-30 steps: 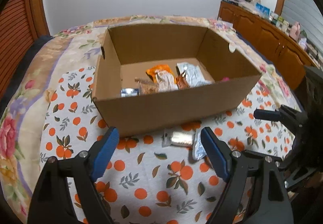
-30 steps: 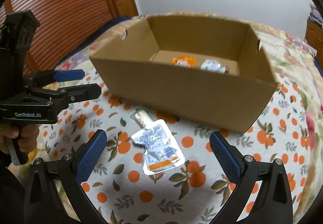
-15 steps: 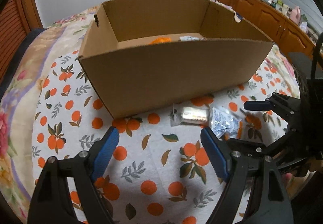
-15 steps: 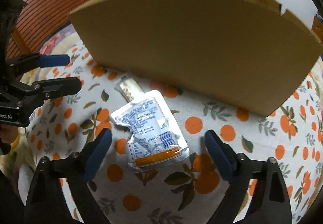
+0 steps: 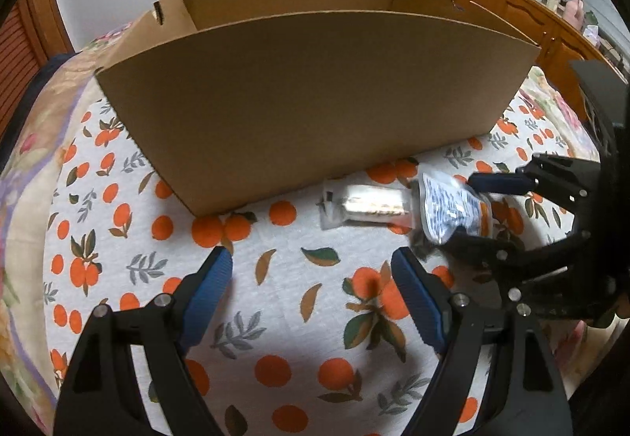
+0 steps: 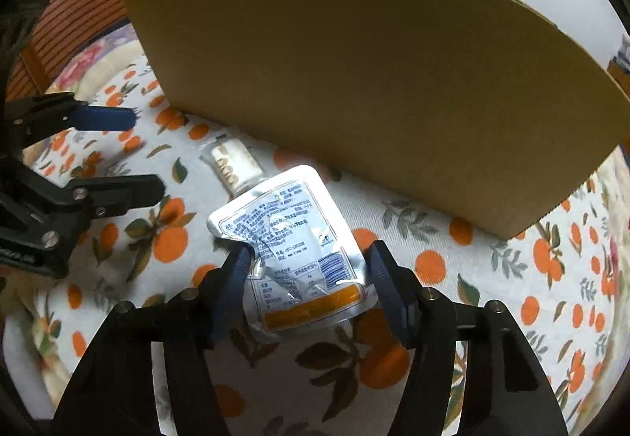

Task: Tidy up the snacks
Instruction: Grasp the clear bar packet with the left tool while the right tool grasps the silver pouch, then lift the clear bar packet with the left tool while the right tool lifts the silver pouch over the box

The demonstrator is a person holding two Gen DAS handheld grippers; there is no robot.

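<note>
Snack pouch (image 6: 293, 259), silver with blue print, lies low in the right wrist frame between the right gripper's (image 6: 309, 265) closing pads, both touching its edges. Left gripper (image 5: 311, 278) hangs spread at lower centre. Clear-wrapped snack (image 5: 364, 203) lies beside the pouch; cardboard box (image 5: 315, 97) walls off the upper frame.

I'm seeing soft indoor light, glare blowing out the foil pouch (image 6: 293, 247), heavy fisheye bending and dark vignetting at corners, slight motion blur lower left.
</note>
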